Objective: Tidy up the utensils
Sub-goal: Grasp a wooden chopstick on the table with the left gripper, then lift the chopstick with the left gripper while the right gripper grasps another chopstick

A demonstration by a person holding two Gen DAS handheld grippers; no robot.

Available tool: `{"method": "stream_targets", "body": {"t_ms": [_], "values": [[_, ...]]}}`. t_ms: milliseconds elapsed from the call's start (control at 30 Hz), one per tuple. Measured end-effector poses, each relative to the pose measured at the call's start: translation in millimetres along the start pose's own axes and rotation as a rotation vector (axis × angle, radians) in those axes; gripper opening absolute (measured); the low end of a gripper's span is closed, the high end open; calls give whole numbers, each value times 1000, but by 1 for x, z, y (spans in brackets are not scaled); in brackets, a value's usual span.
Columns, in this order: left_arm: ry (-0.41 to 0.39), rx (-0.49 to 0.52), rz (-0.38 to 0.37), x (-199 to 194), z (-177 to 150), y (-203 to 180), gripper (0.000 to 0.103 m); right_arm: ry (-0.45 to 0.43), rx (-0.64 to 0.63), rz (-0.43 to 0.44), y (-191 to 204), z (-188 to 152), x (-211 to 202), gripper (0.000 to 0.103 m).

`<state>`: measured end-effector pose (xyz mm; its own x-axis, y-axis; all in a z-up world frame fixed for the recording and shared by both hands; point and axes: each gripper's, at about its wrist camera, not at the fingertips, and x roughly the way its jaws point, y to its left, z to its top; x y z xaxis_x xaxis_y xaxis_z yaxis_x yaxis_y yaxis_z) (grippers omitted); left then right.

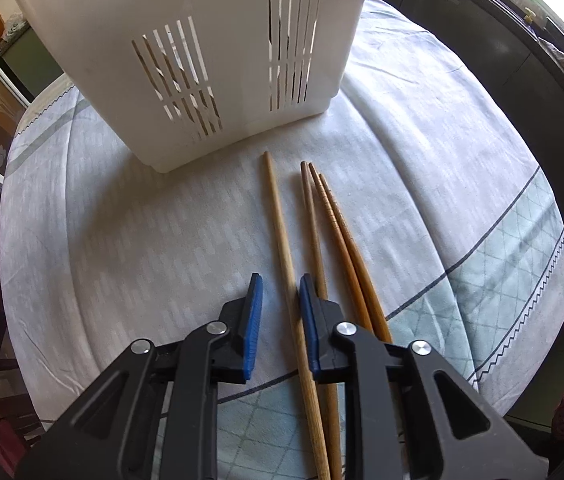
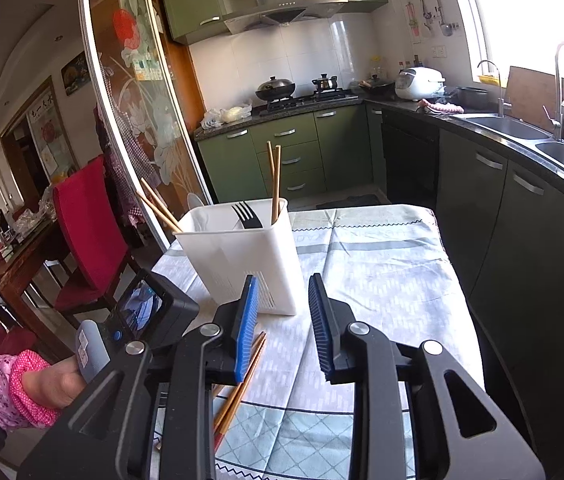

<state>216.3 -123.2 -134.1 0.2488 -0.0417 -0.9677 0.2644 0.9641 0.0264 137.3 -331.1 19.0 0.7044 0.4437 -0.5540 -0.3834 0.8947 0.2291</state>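
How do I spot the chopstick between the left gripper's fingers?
Find the white slotted holder on the tablecloth; four chopsticks lie in front of it. Yours is the pale chopstick, lying alone on the left, apart from the three darker chopsticks bunched to its right.

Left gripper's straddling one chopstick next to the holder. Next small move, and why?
Probably close fully and lift. The left gripper straddles the pale chopstick, but a gap shows beside its pads, and three more chopsticks lie alongside. The white holder stands just ahead.
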Motion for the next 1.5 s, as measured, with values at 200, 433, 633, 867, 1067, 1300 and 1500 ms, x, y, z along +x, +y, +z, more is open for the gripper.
{"method": "stream_targets", "body": {"t_ms": [200,433,633,867,1067,1300,1500], "values": [[-37,-41,-34,-10,-2,17,6,233,-16,21,11,-23,61,27],[-293,-79,-35,-77,-32,46,6,476,18,59,19,-70,140,27],[-419,-71,-16,-116,-47,48,6,532,-32,20,33,-85,164,26],[-415,-78,-52,-119,-56,50,6,556,-79,-8,46,-91,170,23],[-411,-81,-69,-116,-57,50,6,568,-128,-20,61,-95,173,23],[-412,-85,-70,-117,-59,52,6,577,-176,-55,79,-97,185,19],[-414,-98,-76,-118,-60,54,6,559,-171,-77,84,-89,200,7]]}}
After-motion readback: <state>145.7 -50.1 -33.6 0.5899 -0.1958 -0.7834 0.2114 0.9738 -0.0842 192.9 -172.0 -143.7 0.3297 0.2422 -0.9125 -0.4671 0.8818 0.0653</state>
